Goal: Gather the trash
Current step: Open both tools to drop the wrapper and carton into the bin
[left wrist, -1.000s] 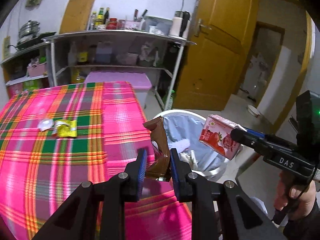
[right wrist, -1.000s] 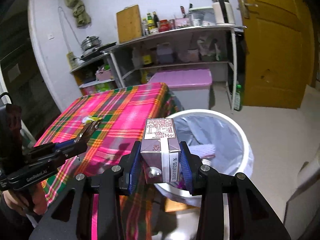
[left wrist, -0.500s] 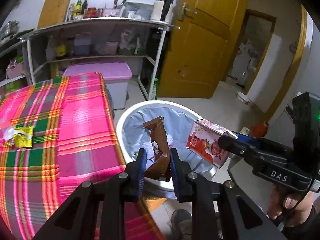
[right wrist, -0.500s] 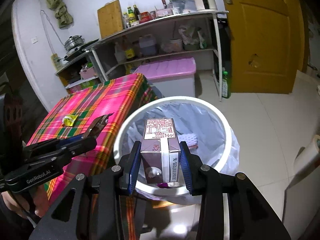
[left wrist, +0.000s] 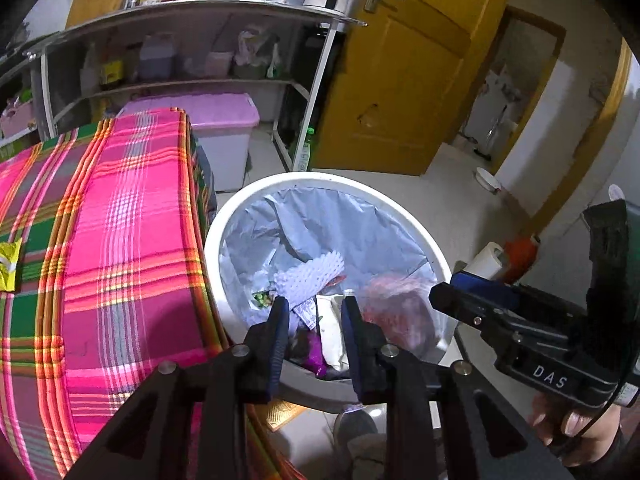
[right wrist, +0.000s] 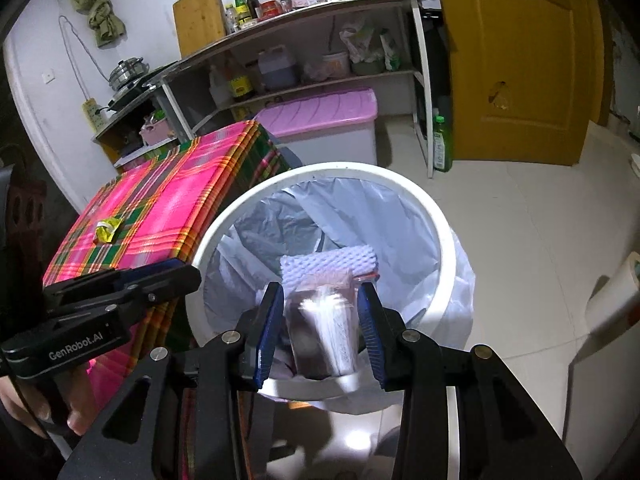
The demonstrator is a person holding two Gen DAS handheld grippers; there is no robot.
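Note:
A white trash bin (left wrist: 400,204) with a grey liner stands beside the table; it also shows in the right wrist view (right wrist: 440,216). My left gripper (left wrist: 314,316) is open and empty over the bin's near rim. My right gripper (right wrist: 320,312) is open over the bin, and the milk carton (right wrist: 324,336) is a blur falling between its jaws. In the left wrist view the carton (left wrist: 400,308) is a pink blur inside the bin. White foam netting (left wrist: 308,276) and wrappers lie in the bin. A yellow wrapper (right wrist: 107,230) lies on the plaid tablecloth (left wrist: 120,240).
A metal shelf rack (left wrist: 192,12) with bottles stands behind, with a purple-lidded box (left wrist: 208,112) under it. A yellow door (left wrist: 400,80) is at the right. A green bottle (right wrist: 440,144) stands on the floor by the rack.
Both grippers opened over the bin. The brown wrapper left my left gripper and the carton dropped from my right gripper.

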